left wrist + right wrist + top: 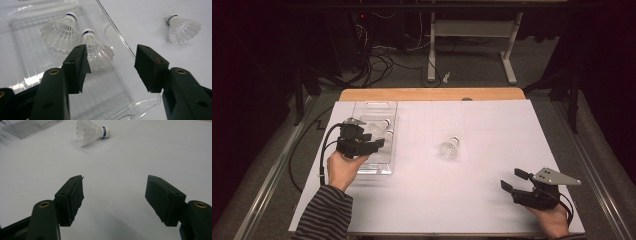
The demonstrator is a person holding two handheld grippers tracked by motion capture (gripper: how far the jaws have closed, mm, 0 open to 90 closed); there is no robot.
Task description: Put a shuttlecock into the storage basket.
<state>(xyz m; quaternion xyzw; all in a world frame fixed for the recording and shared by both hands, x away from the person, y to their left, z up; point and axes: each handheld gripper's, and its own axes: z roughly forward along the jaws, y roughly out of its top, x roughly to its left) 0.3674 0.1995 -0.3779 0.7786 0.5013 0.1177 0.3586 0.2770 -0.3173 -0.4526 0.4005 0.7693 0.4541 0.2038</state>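
The left tongs [381, 143] are hovering over the clear, ribbed plastic tray [388, 107] at the left of the white-covered desk [492, 130], held in the person's left hand [343, 169], whose striped sleeve [324, 215] is coming in from the bottom edge of the high view. Their black jaws are standing wide apart with nothing between them. In the left gripper view, two white feathered shuttlecocks with blue-banded cork heads are lying inside the tray: the nearer shuttlecock [96, 50] is resting just beyond the left jaw's pad, and the farther shuttlecock [61, 31] is lying just beside it, heads pointing away from the camera (whether the two skirts are touching is hard to tell).

A third, loose shuttlecock [449, 147] is lying on its side on the bare desk, near the middle and well apart from the tray; it is also showing in the right gripper view [90, 131].

The right tongs [512, 179] are resting low near the desk's front right corner, in the person's right hand [552, 220], jaws likewise spread and empty, pointing towards the loose shuttlecock but well apart from it.
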